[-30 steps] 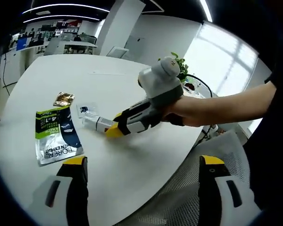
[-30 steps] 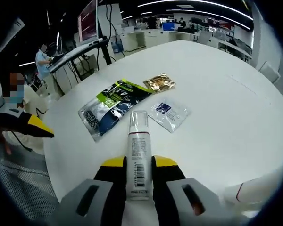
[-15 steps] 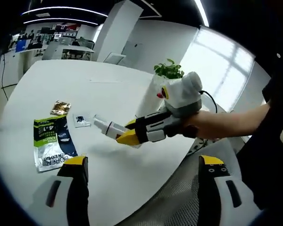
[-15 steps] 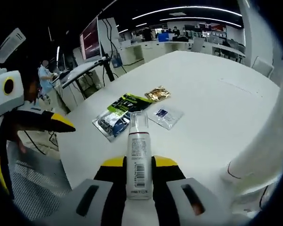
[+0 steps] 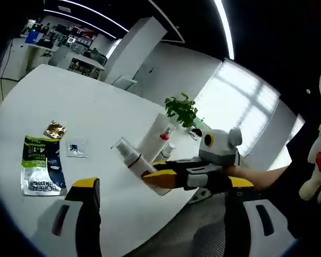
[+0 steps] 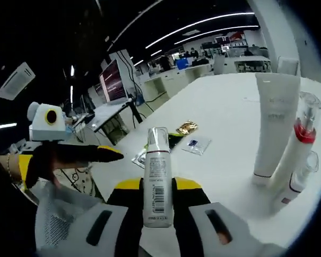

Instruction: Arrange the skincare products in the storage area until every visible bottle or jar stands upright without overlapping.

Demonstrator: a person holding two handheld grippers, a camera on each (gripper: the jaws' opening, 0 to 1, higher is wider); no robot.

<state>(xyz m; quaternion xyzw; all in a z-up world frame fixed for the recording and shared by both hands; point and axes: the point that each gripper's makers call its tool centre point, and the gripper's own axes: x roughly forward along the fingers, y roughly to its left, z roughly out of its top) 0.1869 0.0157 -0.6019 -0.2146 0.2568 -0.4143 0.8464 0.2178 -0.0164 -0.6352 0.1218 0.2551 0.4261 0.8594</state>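
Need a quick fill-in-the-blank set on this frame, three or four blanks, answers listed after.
1. The right gripper is shut on a white cylindrical ____ with a barcode label and clear cap.
2. The left gripper has its jaws ____, holding nothing.
3. The tall white tube stands ____ on the round white table.
4. The green and silver flat pouch lies ____ on the table.

Missing words: bottle; open; upright; flat
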